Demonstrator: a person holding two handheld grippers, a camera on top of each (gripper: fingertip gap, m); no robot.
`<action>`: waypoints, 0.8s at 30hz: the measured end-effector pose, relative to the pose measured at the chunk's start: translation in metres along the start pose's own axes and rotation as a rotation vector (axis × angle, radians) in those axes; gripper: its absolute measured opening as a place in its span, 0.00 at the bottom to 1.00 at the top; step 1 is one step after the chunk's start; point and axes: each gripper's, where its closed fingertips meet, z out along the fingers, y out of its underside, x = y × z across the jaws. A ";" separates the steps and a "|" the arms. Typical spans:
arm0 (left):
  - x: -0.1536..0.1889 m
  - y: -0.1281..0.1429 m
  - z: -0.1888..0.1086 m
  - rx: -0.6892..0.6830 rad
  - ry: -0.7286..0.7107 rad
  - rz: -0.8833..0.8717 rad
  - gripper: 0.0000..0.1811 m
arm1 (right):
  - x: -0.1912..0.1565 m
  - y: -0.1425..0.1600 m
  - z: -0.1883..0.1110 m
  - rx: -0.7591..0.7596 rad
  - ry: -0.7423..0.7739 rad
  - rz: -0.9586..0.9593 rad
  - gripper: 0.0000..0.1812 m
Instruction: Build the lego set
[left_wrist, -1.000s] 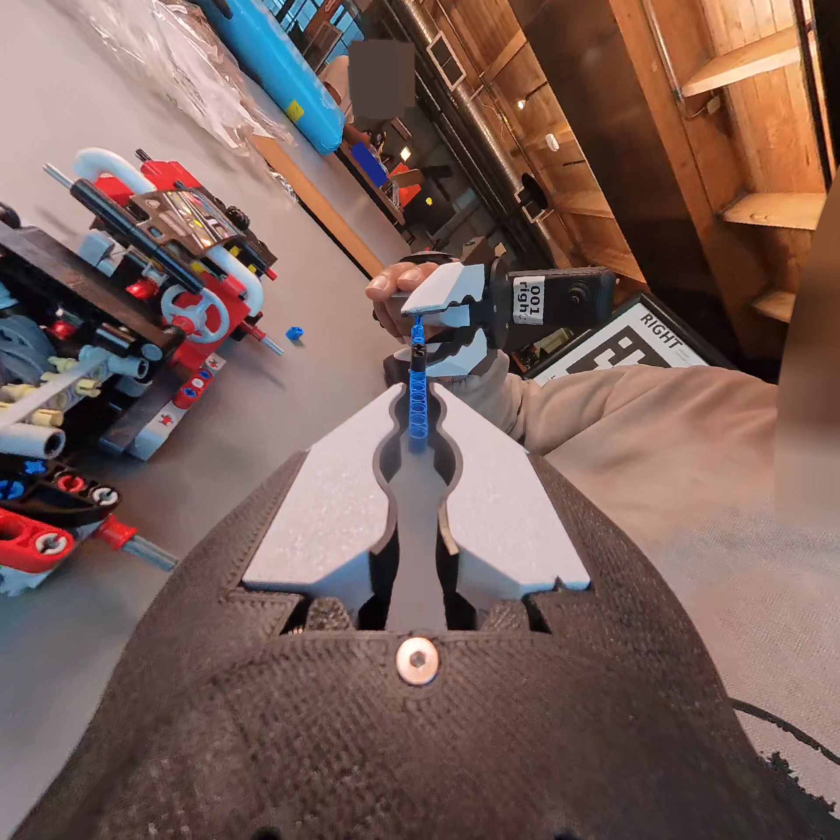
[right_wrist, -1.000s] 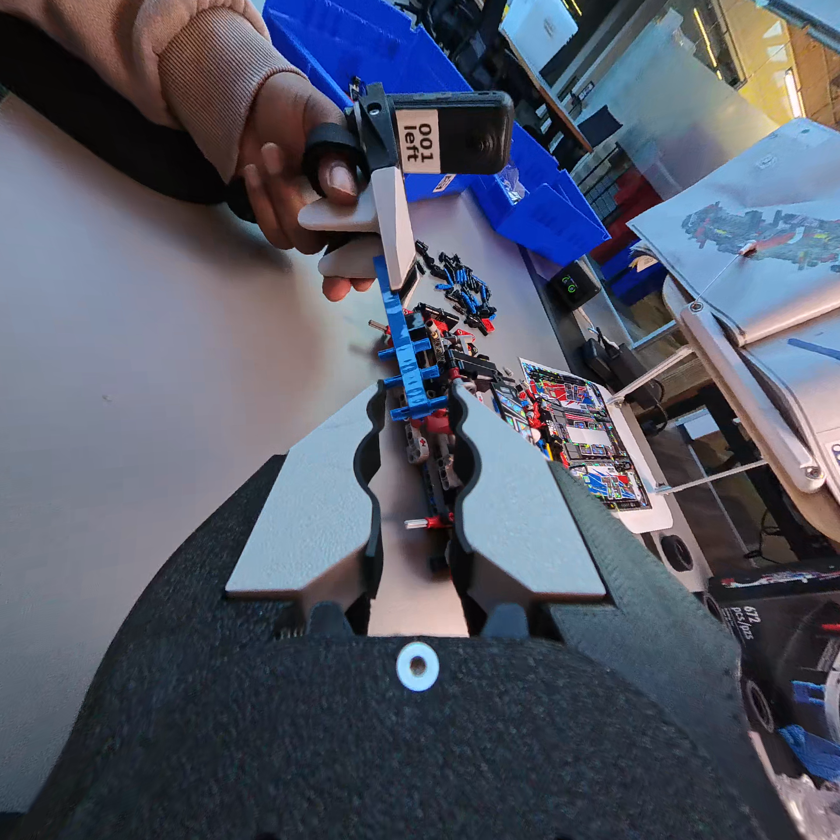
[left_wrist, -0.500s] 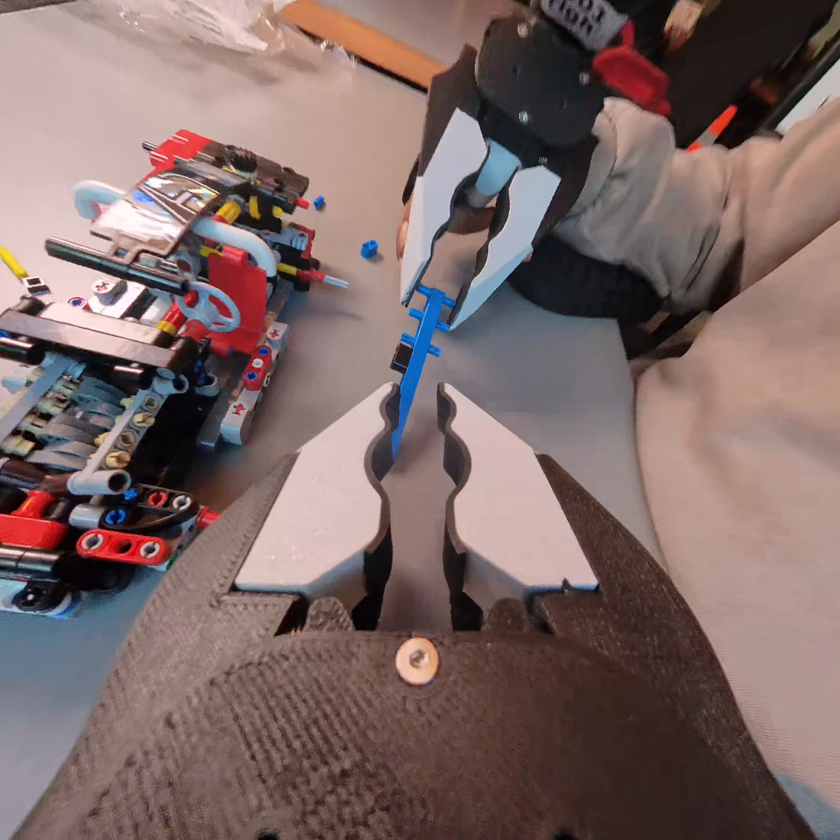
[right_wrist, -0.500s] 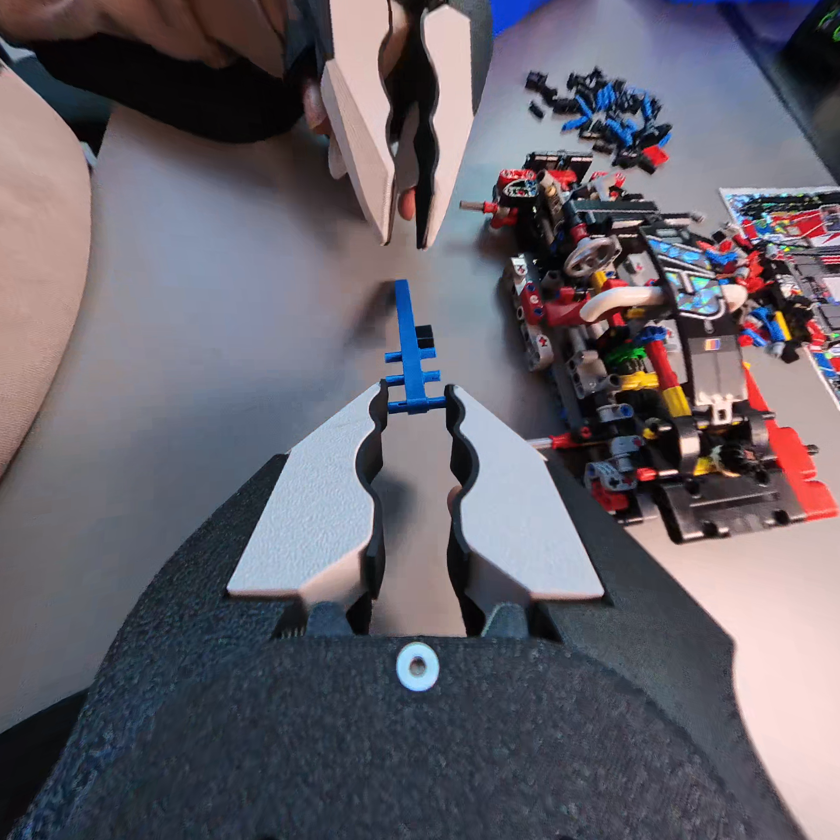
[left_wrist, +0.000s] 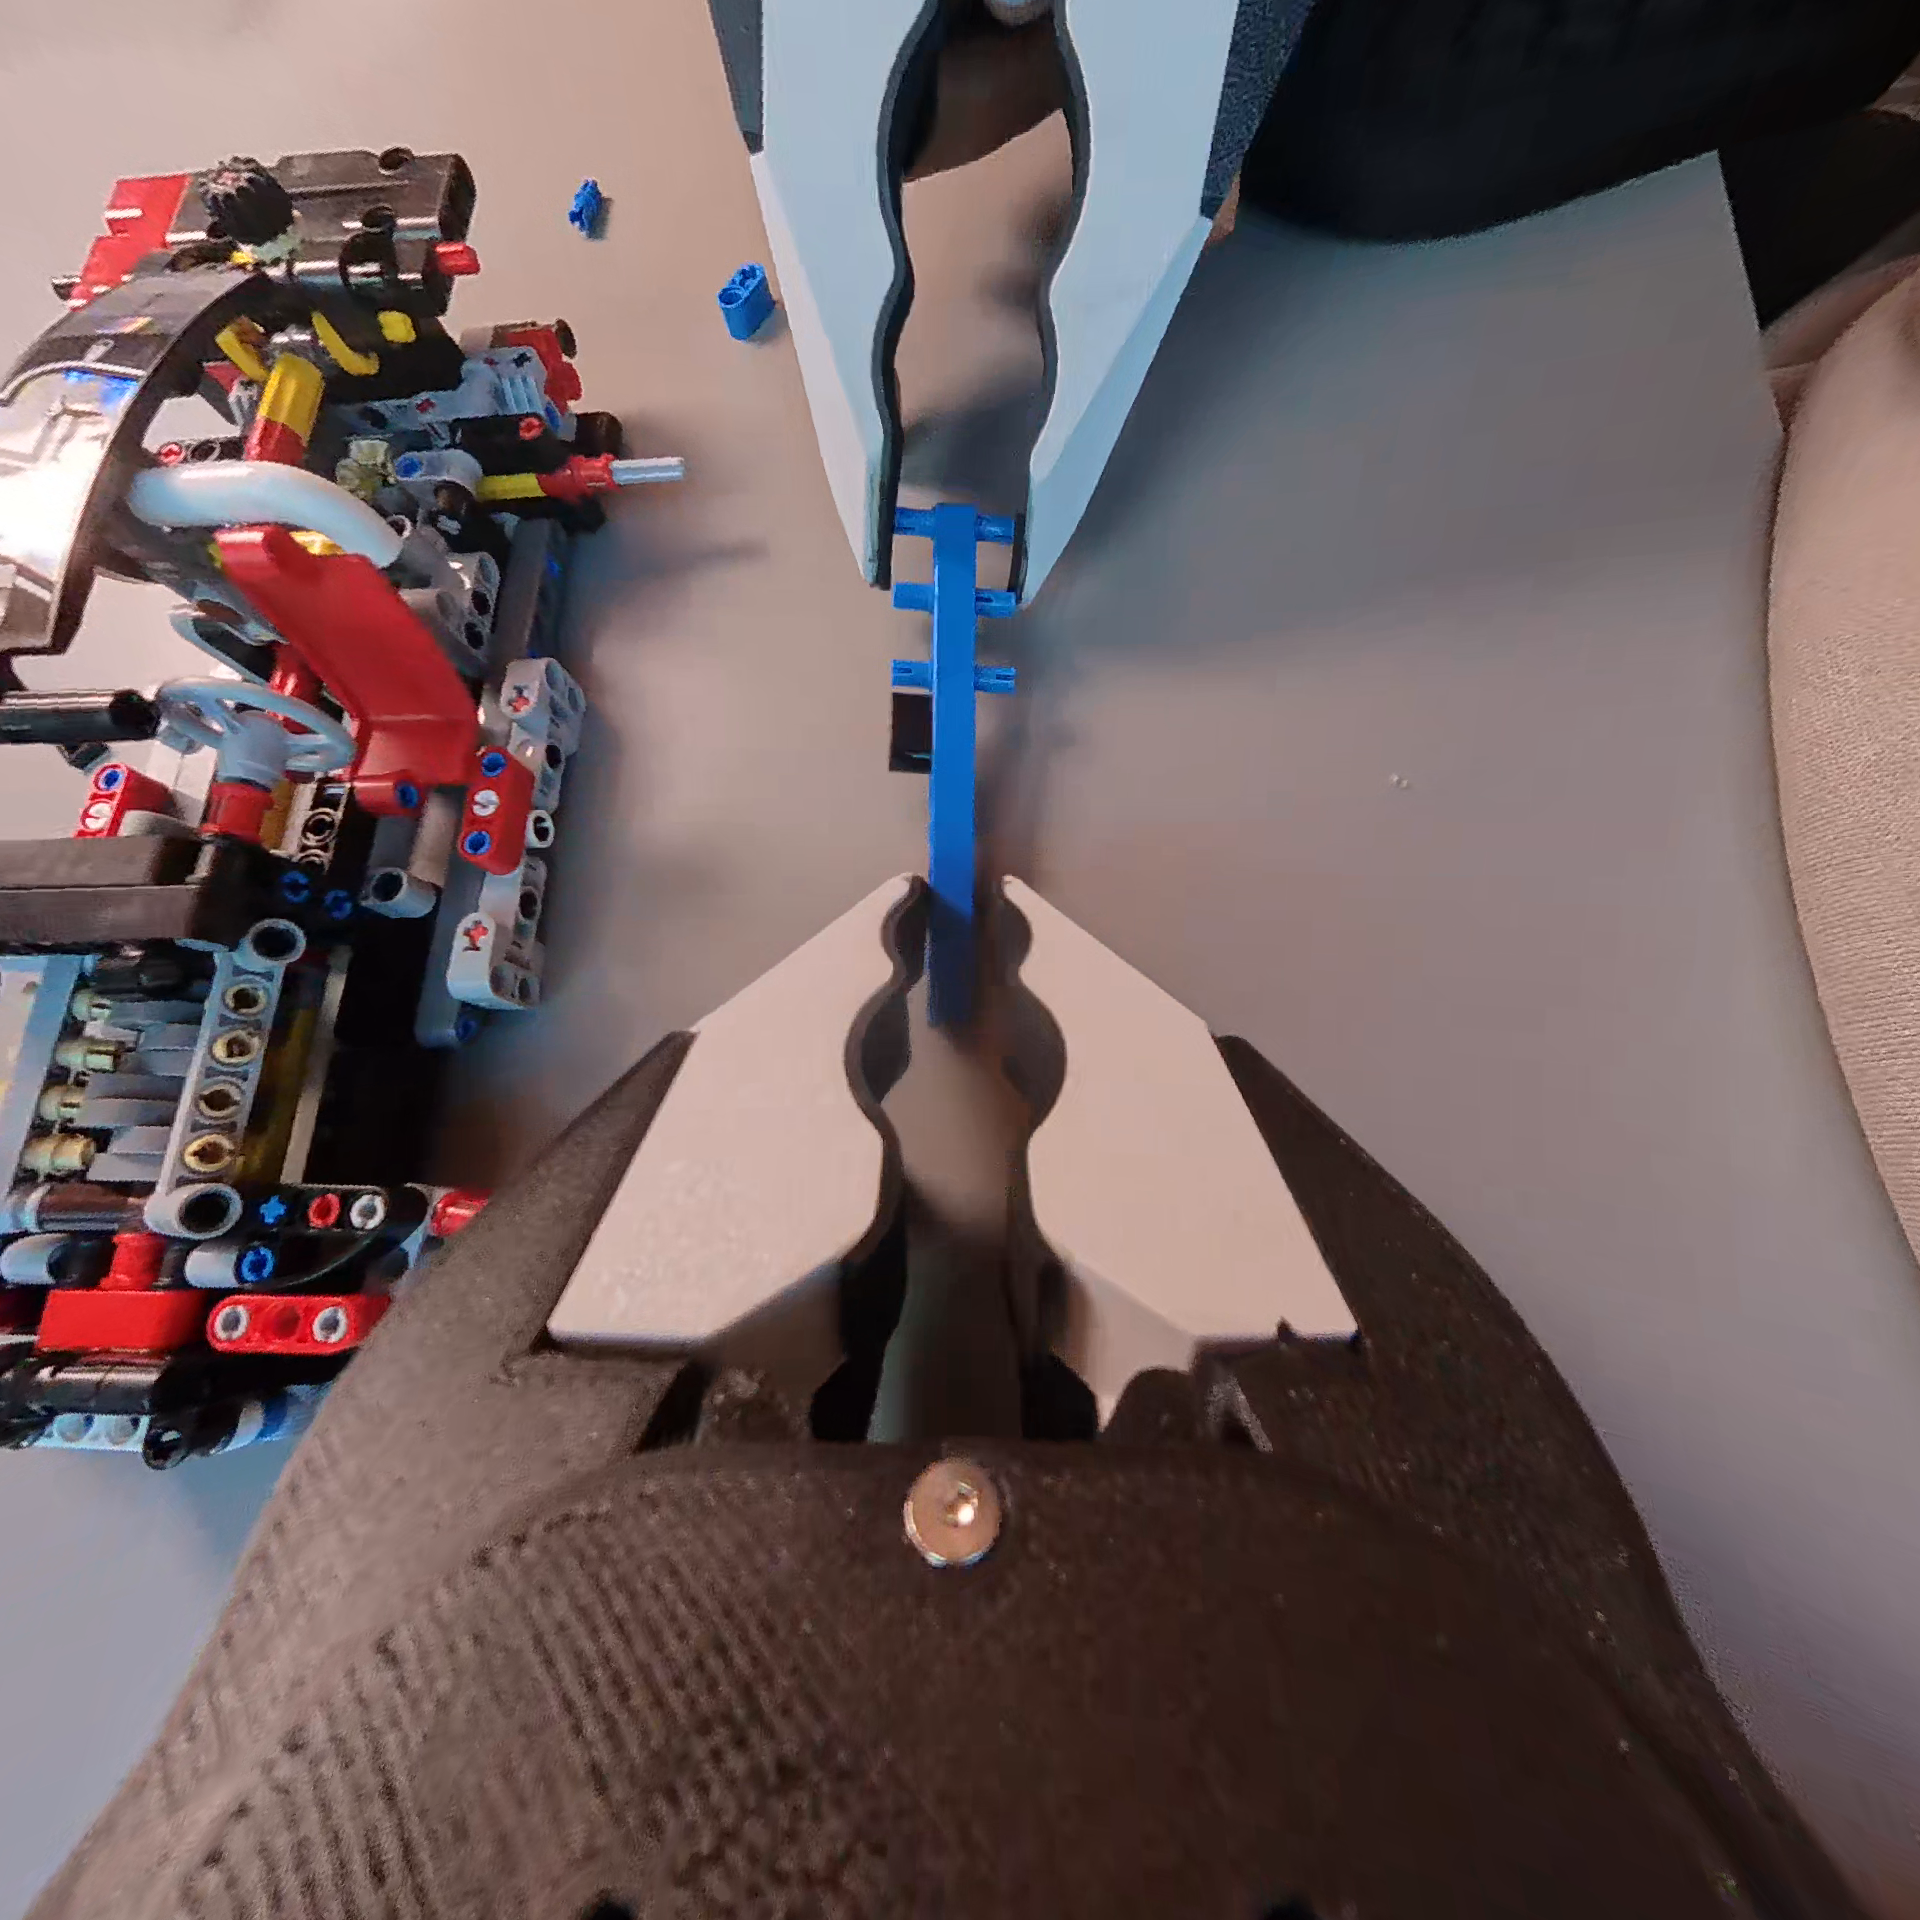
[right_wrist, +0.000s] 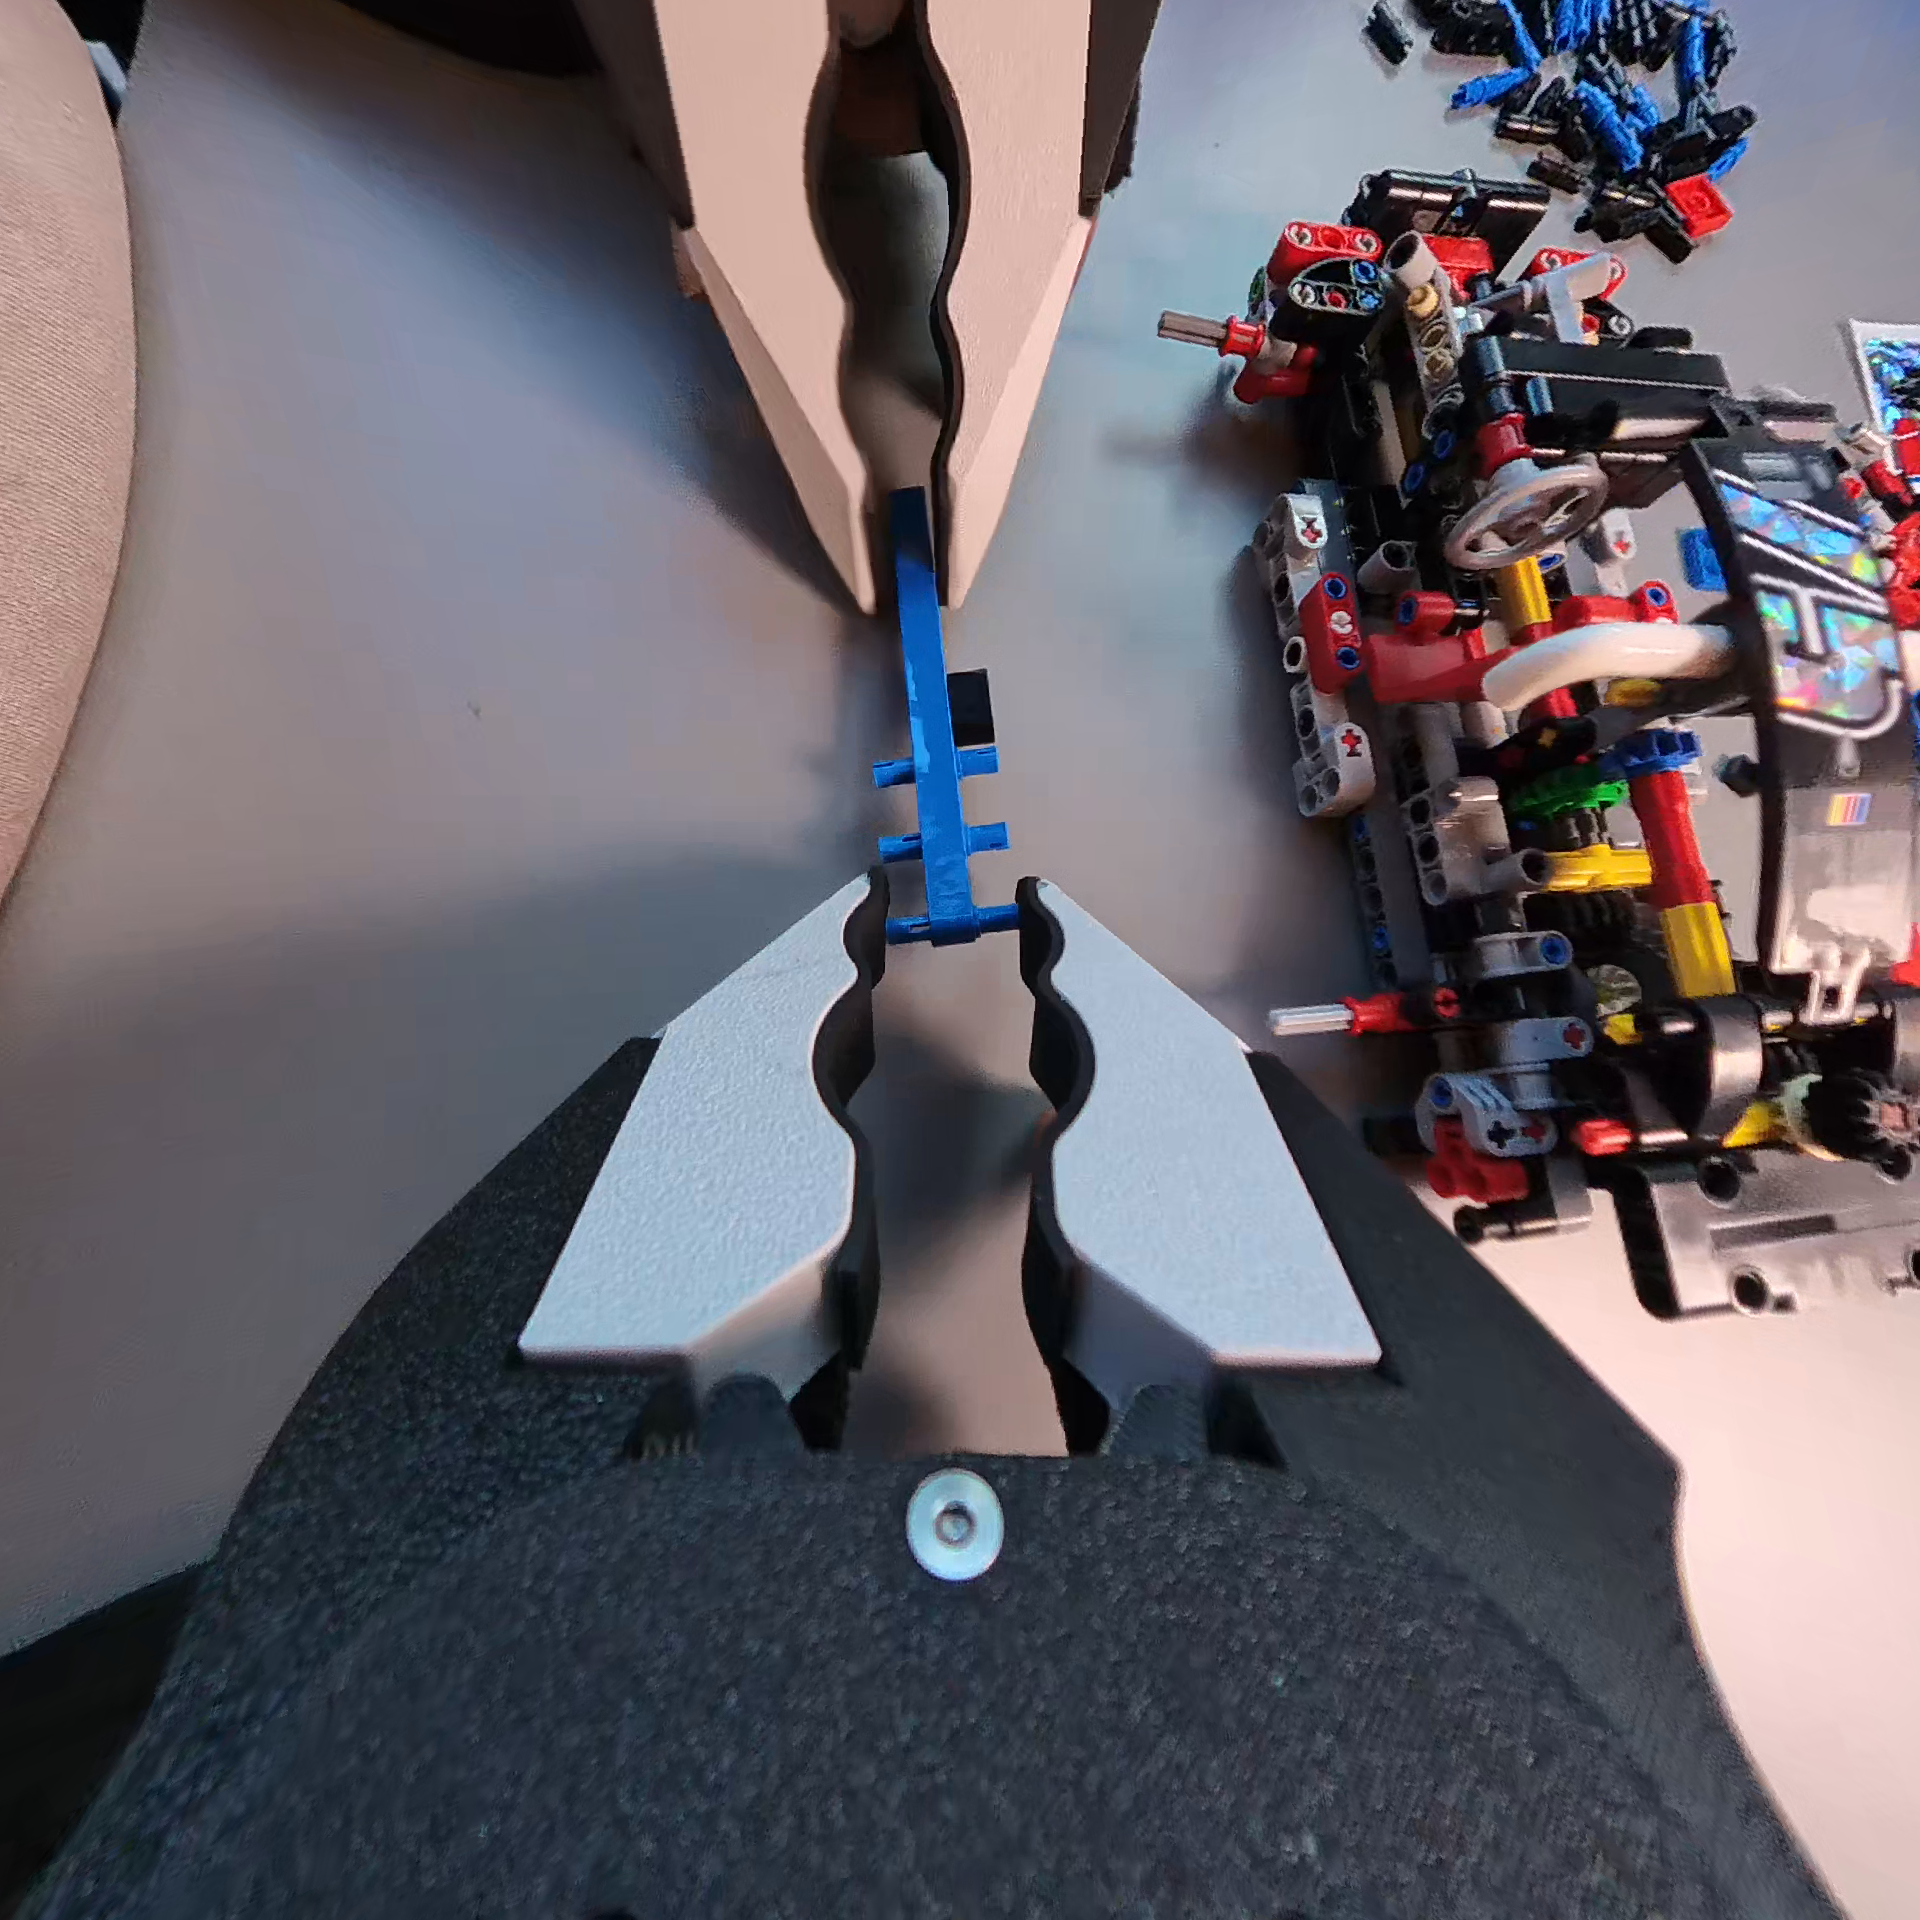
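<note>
A long blue beam (left_wrist: 951, 790) with blue pins through one end and a small black piece (left_wrist: 912, 732) on its side is held just above the grey table. My left gripper (left_wrist: 956, 883) is shut on its plain end. My right gripper (left_wrist: 951, 582) faces it from the top of the view, shut on the tips of the end pins. In the right wrist view my right gripper (right_wrist: 951, 883) clamps the pins of the beam (right_wrist: 930, 727), and the left gripper (right_wrist: 909, 603) pinches the far end. The partly built car (left_wrist: 312, 779) lies beside them.
The car (right_wrist: 1558, 727) lies on the table right of the beam in the right wrist view. A pile of small blue and black parts (right_wrist: 1600, 104) lies beyond it. Two loose blue pins (left_wrist: 746, 301) lie near the car. The person's beige clothing (left_wrist: 1849, 727) borders the table. Some 6 cm of space lies between my two pairs of fingers.
Both grippers have tilted down toward the table and drawn closer together. The left gripper, open half a second ago, has closed on the beam's plain end. The right gripper kept its hold on the pins.
</note>
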 end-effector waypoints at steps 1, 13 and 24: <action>-0.001 0.001 0.000 -0.006 -0.004 0.005 0.04 | -0.001 -0.001 0.000 0.001 0.001 -0.006 0.13; -0.018 0.023 -0.023 -0.078 -0.021 0.016 0.03 | 0.059 -0.037 -0.061 0.419 0.208 0.202 0.16; -0.036 -0.001 -0.042 0.134 -0.036 -0.098 0.15 | 0.100 0.072 -0.104 0.119 0.379 0.401 0.09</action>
